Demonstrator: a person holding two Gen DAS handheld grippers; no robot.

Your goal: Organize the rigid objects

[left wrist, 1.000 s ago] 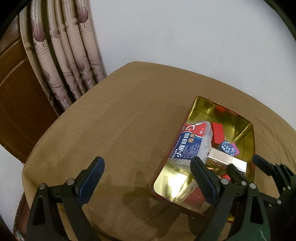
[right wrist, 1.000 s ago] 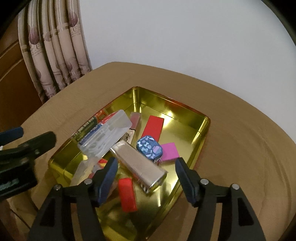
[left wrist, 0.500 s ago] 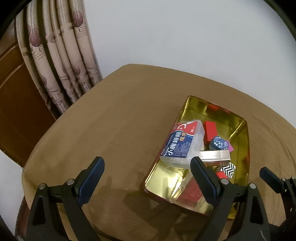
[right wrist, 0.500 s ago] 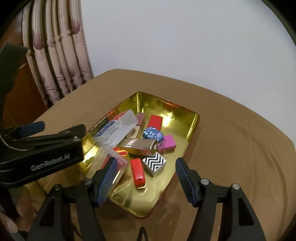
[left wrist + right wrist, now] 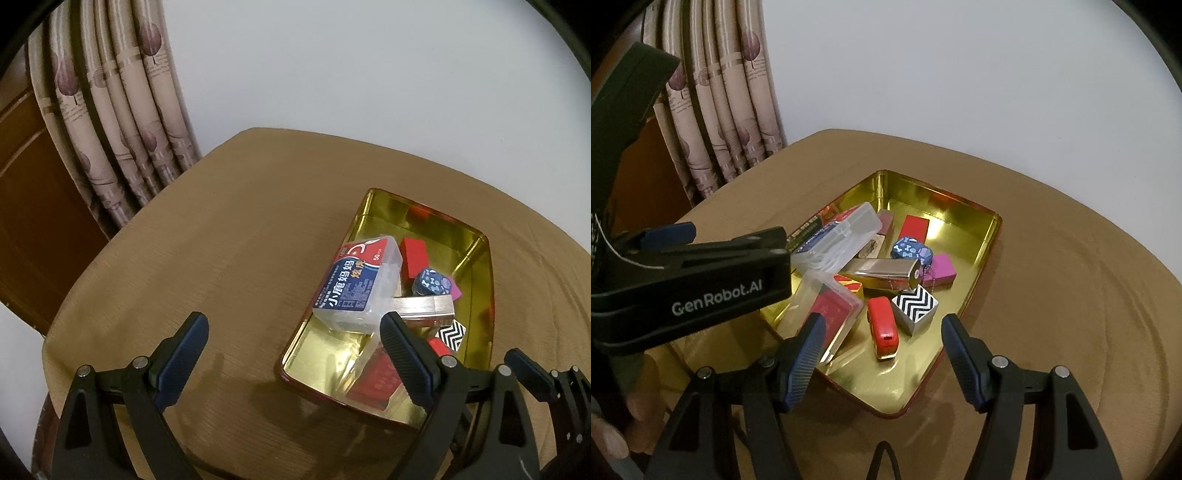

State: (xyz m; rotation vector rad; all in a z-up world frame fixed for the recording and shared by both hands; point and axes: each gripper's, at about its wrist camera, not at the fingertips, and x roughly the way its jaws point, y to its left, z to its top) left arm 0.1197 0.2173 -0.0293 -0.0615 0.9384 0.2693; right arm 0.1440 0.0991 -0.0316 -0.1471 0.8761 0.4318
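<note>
A gold tin tray [image 5: 476,254] [image 5: 979,258] sits on the brown table and holds several small items. Among them are a clear floss box with a blue-red label [image 5: 354,284] [image 5: 842,236], a silver metal case [image 5: 424,306] [image 5: 886,273], a zigzag cube [image 5: 916,308], a red lighter [image 5: 882,325], a blue patterned pouch [image 5: 910,249], a pink block [image 5: 943,273] and a clear case with a red card [image 5: 827,310]. My left gripper [image 5: 291,354] is open and empty above the tray's near left corner. My right gripper [image 5: 879,360] is open and empty above the tray's near edge.
The round table [image 5: 221,240] has a brown cloth and drops off at its near and left edges. Patterned curtains [image 5: 122,110] and a wooden door [image 5: 29,221] stand at the back left. A white wall lies behind. The left gripper's body [image 5: 687,280] fills the right view's left side.
Both grippers have pulled back and up from the tray, so it looks smaller and farther. Both stay open and empty. The items in the tray have not moved.
</note>
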